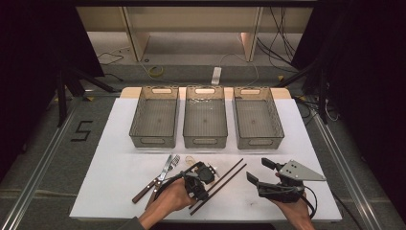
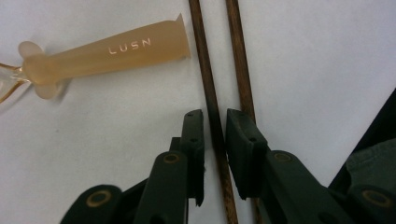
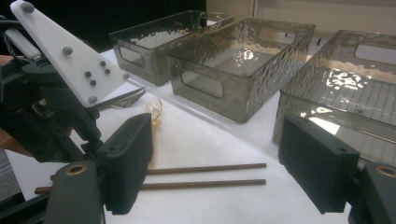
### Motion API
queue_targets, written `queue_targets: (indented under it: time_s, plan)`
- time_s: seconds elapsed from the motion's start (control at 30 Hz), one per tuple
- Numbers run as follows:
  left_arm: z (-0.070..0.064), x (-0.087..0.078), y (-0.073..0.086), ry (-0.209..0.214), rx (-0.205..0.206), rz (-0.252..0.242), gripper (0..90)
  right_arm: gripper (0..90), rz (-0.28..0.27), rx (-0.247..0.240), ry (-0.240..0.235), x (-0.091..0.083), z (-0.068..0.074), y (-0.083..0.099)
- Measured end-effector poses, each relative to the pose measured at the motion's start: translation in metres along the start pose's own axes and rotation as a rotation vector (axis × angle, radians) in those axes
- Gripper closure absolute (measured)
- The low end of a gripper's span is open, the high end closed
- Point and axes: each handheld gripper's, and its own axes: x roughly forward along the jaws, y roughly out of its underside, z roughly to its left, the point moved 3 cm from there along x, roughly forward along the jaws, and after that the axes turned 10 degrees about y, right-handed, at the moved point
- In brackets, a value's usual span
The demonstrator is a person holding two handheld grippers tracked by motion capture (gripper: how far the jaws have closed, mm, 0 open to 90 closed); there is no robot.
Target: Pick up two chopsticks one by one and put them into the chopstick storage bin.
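Two dark wooden chopsticks (image 1: 232, 170) lie side by side, slanting across the white mat (image 1: 119, 143). My left gripper (image 1: 209, 176) is low over them. Its jaws (image 2: 215, 121) straddle the left chopstick (image 2: 206, 70) with a thin gap on each side, so it is narrowly open. The other chopstick (image 2: 238, 56) runs just outside the right jaw. An amber spoon handle marked LUSN (image 2: 116, 51) lies to the left. My right gripper (image 1: 257, 169) hovers to the right of the chopsticks, wide open and empty (image 3: 223, 158). It looks along both chopsticks (image 3: 205, 176).
Three clear grey bins (image 1: 154, 141) (image 1: 205, 142) (image 1: 261, 142) stand in a row at the back of the mat. A knife (image 1: 152, 183) and a fork (image 1: 168, 167) lie left of my left hand. The amber spoon bowl (image 3: 155, 111) rests near the bins.
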Motion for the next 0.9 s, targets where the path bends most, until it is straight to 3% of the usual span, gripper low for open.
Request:
queue_targets:
  time_s: [0.4,0.9]
  plan:
    - [-0.004,0.0016,0.0002,-0.025,0.012,-0.005,82.4,27.2,-0.007,0.004,-0.003,-0.0011,-0.001,-0.0007]
    - [-0.001,0.0004,0.0012,-0.007,0.005,-0.013,84.6,27.4,-0.005,-0.001,-0.007,-0.0011,-0.0006,-0.0006]
